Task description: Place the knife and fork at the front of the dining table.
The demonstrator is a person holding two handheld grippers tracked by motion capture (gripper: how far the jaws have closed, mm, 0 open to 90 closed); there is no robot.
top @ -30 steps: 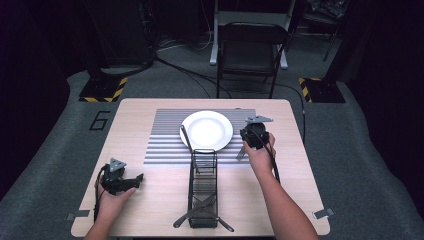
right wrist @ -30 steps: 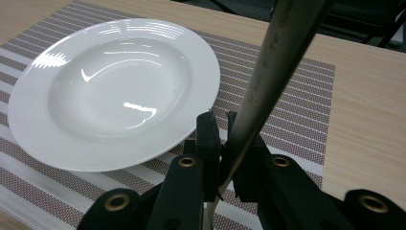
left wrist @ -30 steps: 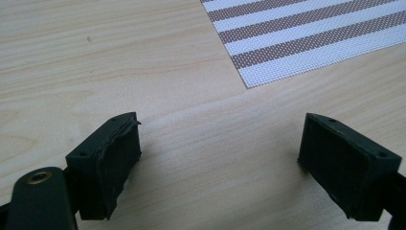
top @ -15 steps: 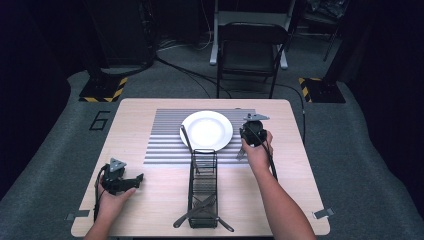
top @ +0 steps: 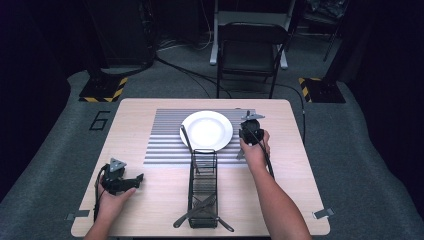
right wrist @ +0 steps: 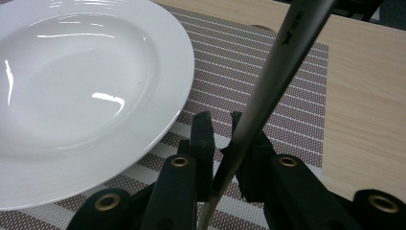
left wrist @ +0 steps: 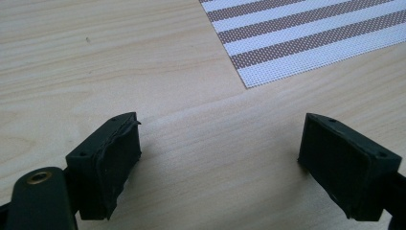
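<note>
Nearest the person, a black wire rack [top: 202,190] stood on the front half of the pale wooden table [top: 130,210], long and narrow, with crossed dark utensils [top: 200,216] lying at its near end; what kind they were could not be told. To its left the left gripper [top: 134,180] rested low over bare wood, held in the left hand [top: 112,197]. In the left gripper view its jaws stood wide apart with nothing between them, the matte black pads [left wrist: 112,160] blocky and slightly ragged at the edge, with grained wood under them and the corner of a woven striped placemat [left wrist: 306,38] beyond.

Farther out, the right hand [top: 255,152] held the right gripper [right wrist: 221,139] just beside the right rim of the white plate [right wrist: 72,96]. In the right gripper view its jaws were clenched on a slim, smooth, grey metal handle [right wrist: 280,62], which ran up and to the right from between the pads, stamped with small marks. Its working end was hidden, so the utensil's kind could not be told.

The plate was glossy, round and shallow, with a broad rim, and sat on the brown-and-white mesh placemat. Beyond the table stood a dark folding chair [top: 252,50] on grey carpet.
</note>
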